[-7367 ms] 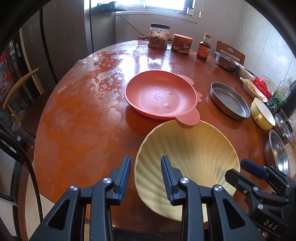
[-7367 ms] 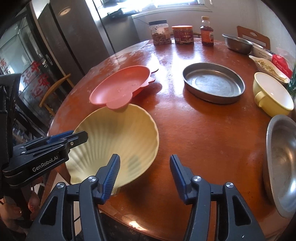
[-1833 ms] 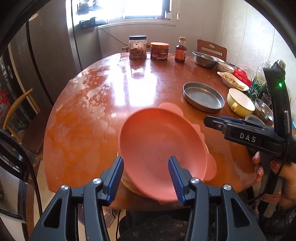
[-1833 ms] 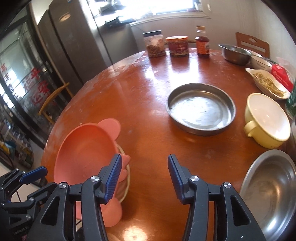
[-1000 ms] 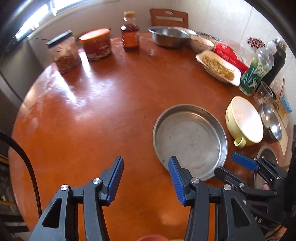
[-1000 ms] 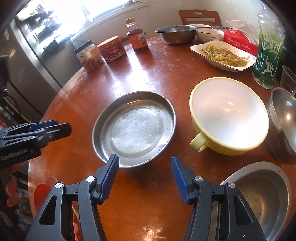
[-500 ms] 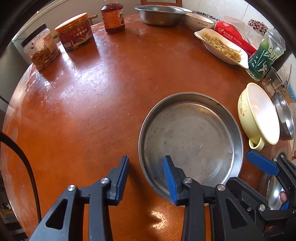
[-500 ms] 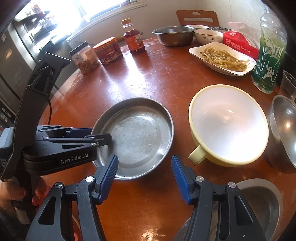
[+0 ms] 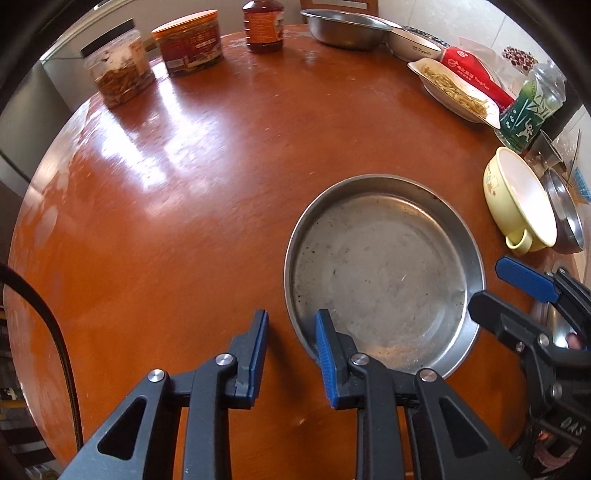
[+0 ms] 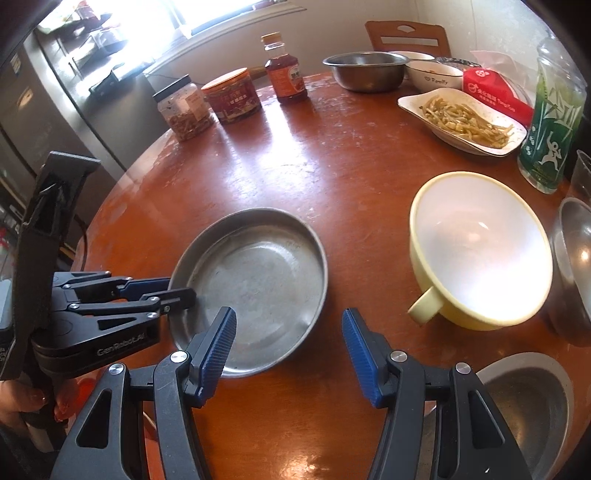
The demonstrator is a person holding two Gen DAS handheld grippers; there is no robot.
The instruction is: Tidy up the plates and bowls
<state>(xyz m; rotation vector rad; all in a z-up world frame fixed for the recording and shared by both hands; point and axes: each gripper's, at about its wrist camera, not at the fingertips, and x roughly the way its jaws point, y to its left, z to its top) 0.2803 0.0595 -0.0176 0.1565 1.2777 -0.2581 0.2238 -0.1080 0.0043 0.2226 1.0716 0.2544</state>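
Observation:
A round metal pan (image 9: 384,280) (image 10: 258,280) lies on the red-brown table (image 9: 184,184). My left gripper (image 9: 290,314) (image 10: 181,290) has closed over the pan's near-left rim, one finger outside the wall and the other inside. My right gripper (image 10: 288,321) (image 9: 487,284) hangs open above the table by the pan's right edge, nothing between its fingers. A yellow bowl with a handle (image 10: 480,251) (image 9: 521,206) stands right of the pan. A steel bowl (image 10: 528,406) sits at the near right edge.
A second steel bowl (image 10: 572,266) touches the yellow one. At the back stand two jars (image 9: 118,66) (image 9: 188,40), a sauce bottle (image 9: 264,22), a steel basin (image 9: 343,24), a dish of noodles (image 9: 454,88) and a green bottle (image 9: 528,107). A hand (image 10: 22,398) holds the left gripper.
My left gripper came down toward the pan and its jaws narrowed around the rim. The right gripper has stayed almost where it was, equally wide.

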